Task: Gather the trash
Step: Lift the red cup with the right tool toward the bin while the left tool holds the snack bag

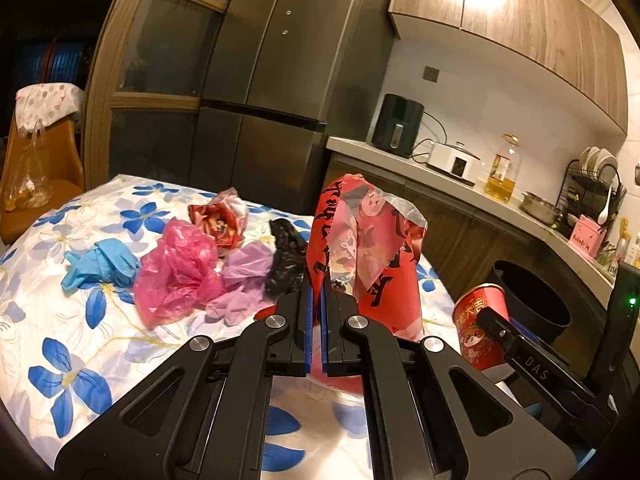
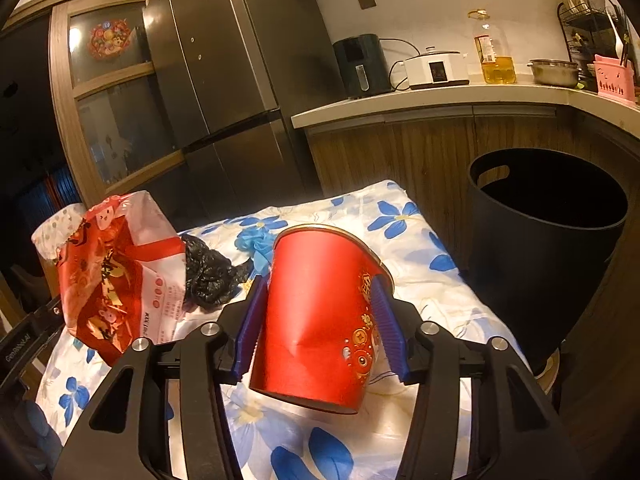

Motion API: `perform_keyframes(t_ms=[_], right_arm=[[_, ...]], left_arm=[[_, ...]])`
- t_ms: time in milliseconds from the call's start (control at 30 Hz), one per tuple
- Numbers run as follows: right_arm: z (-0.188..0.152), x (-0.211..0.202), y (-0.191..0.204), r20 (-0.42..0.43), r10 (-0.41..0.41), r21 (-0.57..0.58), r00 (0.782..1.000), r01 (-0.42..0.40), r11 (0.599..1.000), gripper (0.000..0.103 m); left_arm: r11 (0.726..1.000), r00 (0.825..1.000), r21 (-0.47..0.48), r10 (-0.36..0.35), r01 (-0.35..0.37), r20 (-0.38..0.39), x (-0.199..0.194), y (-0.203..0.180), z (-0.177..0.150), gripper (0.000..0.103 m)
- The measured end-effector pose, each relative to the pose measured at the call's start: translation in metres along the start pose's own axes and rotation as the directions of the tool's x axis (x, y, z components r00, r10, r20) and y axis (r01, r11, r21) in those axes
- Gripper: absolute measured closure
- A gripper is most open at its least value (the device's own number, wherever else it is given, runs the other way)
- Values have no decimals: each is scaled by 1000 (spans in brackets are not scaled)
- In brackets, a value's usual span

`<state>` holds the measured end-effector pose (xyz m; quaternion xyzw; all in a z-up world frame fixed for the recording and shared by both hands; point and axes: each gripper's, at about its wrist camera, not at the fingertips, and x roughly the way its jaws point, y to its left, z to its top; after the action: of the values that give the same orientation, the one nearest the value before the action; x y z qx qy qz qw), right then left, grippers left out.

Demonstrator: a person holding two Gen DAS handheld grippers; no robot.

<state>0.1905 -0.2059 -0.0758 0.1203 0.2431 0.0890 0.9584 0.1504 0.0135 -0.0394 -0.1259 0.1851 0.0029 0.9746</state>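
My left gripper (image 1: 319,294) is shut on a red printed plastic wrapper (image 1: 362,248), which stands up above the floral tablecloth (image 1: 80,340). The same wrapper (image 2: 116,280) hangs at the left of the right wrist view. My right gripper (image 2: 320,284) is shut on a red paper cup (image 2: 320,312), tilted and slightly dented between the blue pads (image 2: 386,320). That cup (image 1: 478,320) also shows at the right of the left wrist view. On the cloth lie a blue glove (image 1: 100,268), a pink bag (image 1: 176,276), a purple glove (image 1: 244,276), a black bag (image 1: 286,260) and a crumpled red wrapper (image 1: 218,220).
A black bin (image 2: 548,248) stands open on the floor right of the table (image 2: 420,240). Behind are a dark fridge (image 2: 224,80) and a counter (image 2: 440,98) with an air fryer (image 2: 360,64), a cooker and an oil bottle (image 2: 494,52). An orange chair (image 1: 40,168) stands far left.
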Motion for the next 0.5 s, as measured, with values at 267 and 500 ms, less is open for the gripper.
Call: perform_keyframes(t_ms=[267,500], right_arm=[[-28,45,-27,-142,-21,-6,990,20,1000,97],[-27,39,-34,-131,48,2,990,-48,999,96]], left_arm=[[1000,999,18,-16,17,-37,8,-17,-9,102],[999,999,43,-29,30,-33,10,-33,-11,102]])
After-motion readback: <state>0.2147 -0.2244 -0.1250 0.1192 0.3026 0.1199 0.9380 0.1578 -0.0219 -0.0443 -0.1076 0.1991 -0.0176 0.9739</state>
